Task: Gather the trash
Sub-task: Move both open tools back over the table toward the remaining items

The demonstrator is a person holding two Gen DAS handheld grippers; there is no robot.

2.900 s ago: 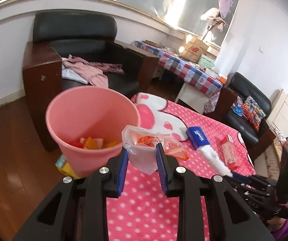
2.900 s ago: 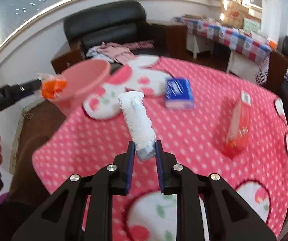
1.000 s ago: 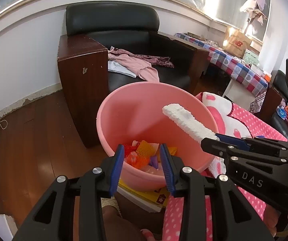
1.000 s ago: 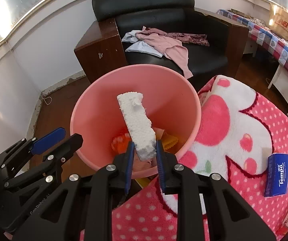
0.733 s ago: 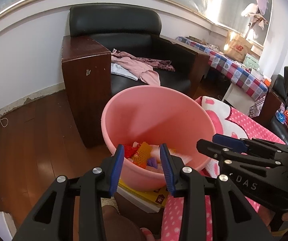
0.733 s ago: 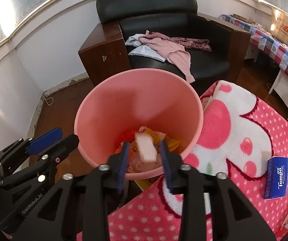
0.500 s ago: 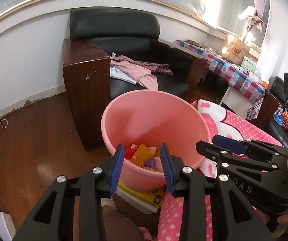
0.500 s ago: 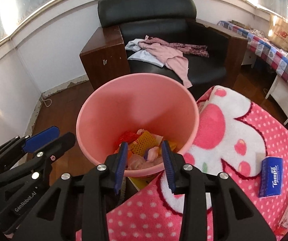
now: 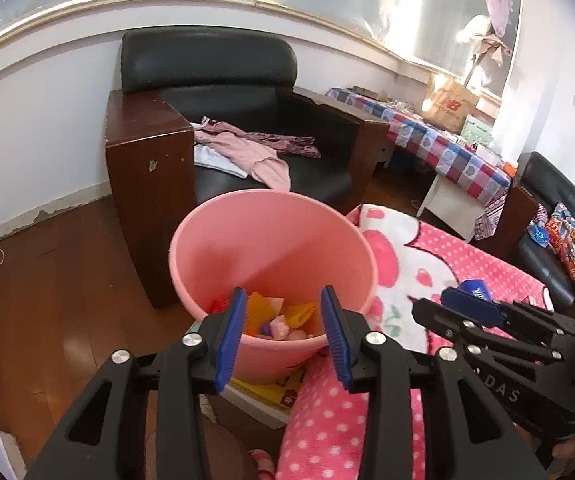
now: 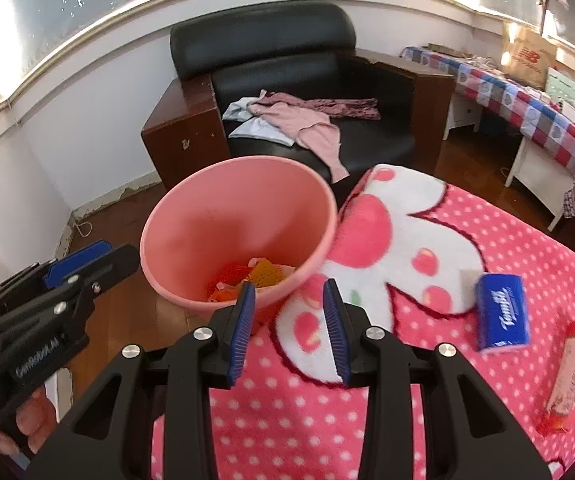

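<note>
The round pink plastic bin (image 9: 271,256) with coloured trash (image 10: 255,278) is seen at 12 o'clock beyond the left gripper (image 9: 281,334); at 11 o'clock beyond the right gripper (image 10: 289,330); both jaws are spread wide, nothing held.

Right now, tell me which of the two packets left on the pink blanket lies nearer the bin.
The blue Tempo tissue pack: it lies closer to the pink bin. The red-and-white snack packet sits farther out, toward the blanket's right edge.
</note>
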